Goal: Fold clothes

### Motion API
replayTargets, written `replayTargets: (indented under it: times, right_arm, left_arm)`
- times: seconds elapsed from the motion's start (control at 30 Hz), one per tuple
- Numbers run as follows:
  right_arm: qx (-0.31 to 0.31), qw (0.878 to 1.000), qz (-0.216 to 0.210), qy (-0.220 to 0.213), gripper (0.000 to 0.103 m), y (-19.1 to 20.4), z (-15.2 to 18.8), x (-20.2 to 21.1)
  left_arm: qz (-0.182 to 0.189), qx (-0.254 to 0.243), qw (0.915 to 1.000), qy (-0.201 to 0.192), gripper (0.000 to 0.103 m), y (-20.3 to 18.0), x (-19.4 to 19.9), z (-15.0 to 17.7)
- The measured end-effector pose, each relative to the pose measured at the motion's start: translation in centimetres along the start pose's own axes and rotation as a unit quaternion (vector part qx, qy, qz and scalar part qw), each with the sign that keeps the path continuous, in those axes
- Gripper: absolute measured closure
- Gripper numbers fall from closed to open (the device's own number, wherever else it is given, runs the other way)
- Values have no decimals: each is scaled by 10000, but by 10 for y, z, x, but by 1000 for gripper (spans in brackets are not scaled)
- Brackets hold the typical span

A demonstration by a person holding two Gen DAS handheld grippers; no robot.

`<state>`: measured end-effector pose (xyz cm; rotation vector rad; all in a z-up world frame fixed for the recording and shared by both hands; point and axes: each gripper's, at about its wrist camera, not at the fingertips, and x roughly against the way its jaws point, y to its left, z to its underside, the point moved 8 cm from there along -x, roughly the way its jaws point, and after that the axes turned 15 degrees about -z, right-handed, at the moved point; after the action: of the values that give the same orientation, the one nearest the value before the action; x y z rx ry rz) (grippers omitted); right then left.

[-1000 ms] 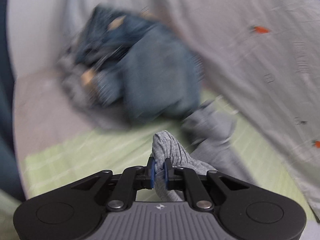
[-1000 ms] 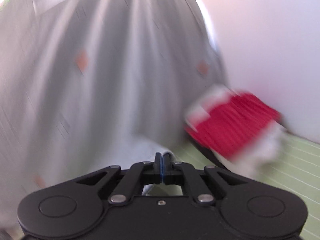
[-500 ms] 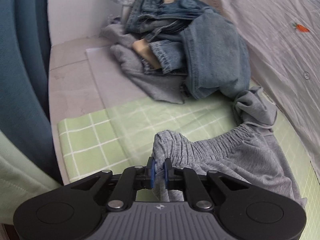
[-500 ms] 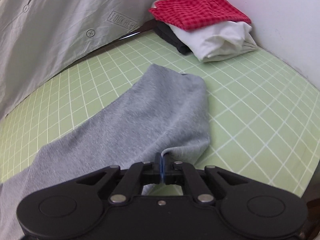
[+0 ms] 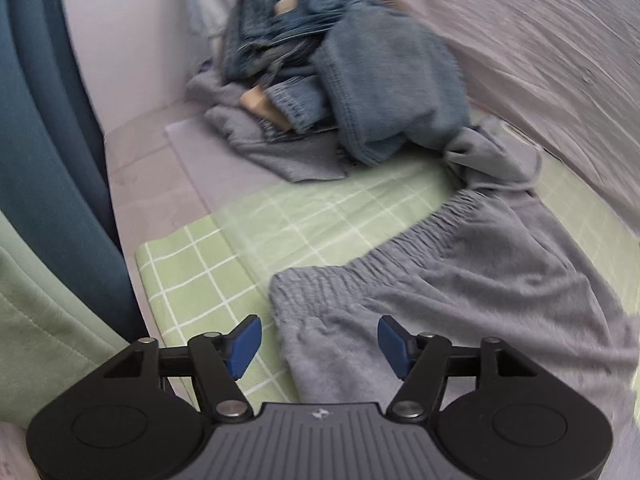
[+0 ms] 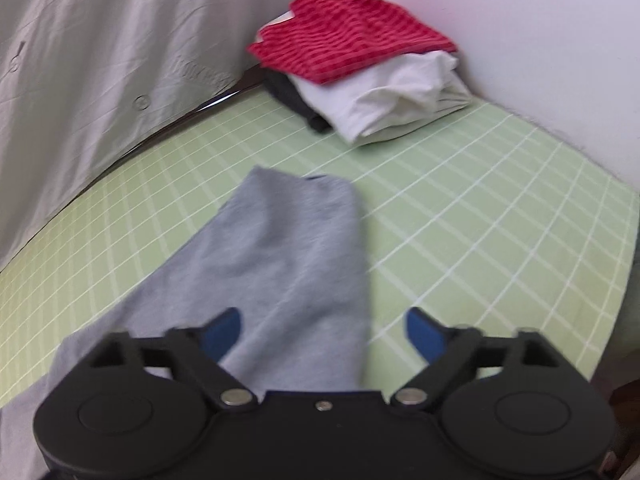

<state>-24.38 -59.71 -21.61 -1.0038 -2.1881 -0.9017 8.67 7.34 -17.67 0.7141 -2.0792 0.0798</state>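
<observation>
Grey sweatpants (image 5: 460, 296) lie flat on the green checked mat (image 5: 192, 272). Their elastic waistband is at my left gripper (image 5: 320, 346), which is open and empty just above the waist corner. In the right wrist view a grey leg (image 6: 288, 256) lies stretched across the mat (image 6: 480, 216). My right gripper (image 6: 324, 330) is open and empty over the leg's near end.
A heap of unfolded jeans and grey clothes (image 5: 340, 80) lies at the mat's far left end. A folded stack with a red checked garment (image 6: 348, 44) on white and dark ones sits in the far right corner. A grey sheet (image 6: 100, 60) hangs behind.
Both grippers have opened and let go of the sweatpants, which now lie flat on the mat. Both have drawn back a little.
</observation>
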Motion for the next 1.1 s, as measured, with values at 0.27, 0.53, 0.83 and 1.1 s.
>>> replayTargets:
  times: [0.27, 0.53, 0.83, 1.1]
  right_arm:
    - [-168, 9992, -335, 99, 0, -34, -7, -7]
    - [-396, 9975, -552, 196, 0, -56, -31, -32]
    - [-807, 9936, -796, 2, 31, -67, -70, -77]
    - [-416, 9948, -919, 130, 101, -46, -82, -102]
  left_arm:
    - [638, -783, 9949, -4, 27, -65, 42, 41]
    - [1092, -1537, 9812, 404, 22, -140, 53, 103]
    - [895, -1826, 9766, 694, 17, -165, 41, 126]
    - [818, -1857, 9766, 708, 12, -164, 37, 125]
